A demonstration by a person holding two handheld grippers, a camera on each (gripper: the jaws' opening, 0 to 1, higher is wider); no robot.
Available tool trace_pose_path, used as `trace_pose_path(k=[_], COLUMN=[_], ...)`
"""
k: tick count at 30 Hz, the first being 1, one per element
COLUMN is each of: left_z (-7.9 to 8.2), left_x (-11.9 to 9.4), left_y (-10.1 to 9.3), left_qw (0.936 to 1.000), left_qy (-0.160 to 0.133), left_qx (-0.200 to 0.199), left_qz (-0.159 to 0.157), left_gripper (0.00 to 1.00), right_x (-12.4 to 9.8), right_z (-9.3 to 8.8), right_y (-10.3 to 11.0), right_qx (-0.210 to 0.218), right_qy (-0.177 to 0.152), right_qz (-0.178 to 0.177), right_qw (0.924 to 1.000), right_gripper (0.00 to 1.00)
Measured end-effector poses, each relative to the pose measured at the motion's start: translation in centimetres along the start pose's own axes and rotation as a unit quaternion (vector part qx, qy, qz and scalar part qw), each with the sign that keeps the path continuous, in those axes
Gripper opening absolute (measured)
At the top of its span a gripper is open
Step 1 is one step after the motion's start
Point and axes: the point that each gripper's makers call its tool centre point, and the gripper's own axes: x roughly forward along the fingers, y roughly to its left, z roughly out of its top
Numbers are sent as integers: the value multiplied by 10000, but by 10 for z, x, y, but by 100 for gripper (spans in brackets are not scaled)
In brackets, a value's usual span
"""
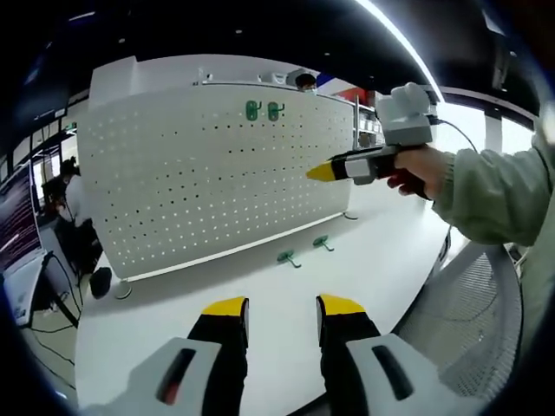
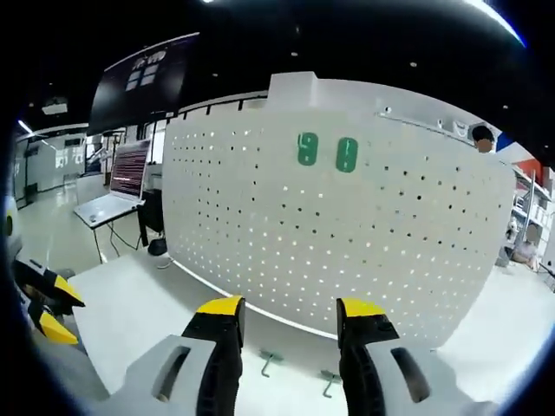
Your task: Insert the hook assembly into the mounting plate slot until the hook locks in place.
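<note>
Two green hooks (image 1: 301,250) lie flat on the white table (image 1: 373,269), just in front of the pegboard (image 1: 208,173); two more green hooks (image 2: 327,152) sit high on that pegboard, side by side; the left gripper (image 1: 280,306) is wide and empty, low before the board; the right gripper (image 2: 288,307) is also wide and empty, facing the board closely.

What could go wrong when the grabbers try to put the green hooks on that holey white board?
1. The two loose green hooks look small and lie flat on the white table, so the open left gripper or open right gripper might pinch one badly and drop it.
2. The pegboard has many holes that look alike, so a hook could miss its hole or hang crooked beside the two mounted hooks.
</note>
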Motion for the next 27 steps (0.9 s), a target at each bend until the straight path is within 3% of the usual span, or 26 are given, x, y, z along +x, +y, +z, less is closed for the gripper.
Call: trace_pose_path(k=[15, 27], left_z=[-2, -5], left_x=[0, 1], left_y=[-2, -4], left_qw=[9998, 9994], left_qy=[75, 150], left_qx=[195, 294], left_qz=[51, 42], left_gripper=[32, 32], right_x=[-34, -55], right_z=[-36, -51], right_y=[29, 51], right_qx=[197, 319], right_qy=[312, 433], right_qz=[384, 666], right_qw=[9986, 9963], right_gripper=[43, 45])
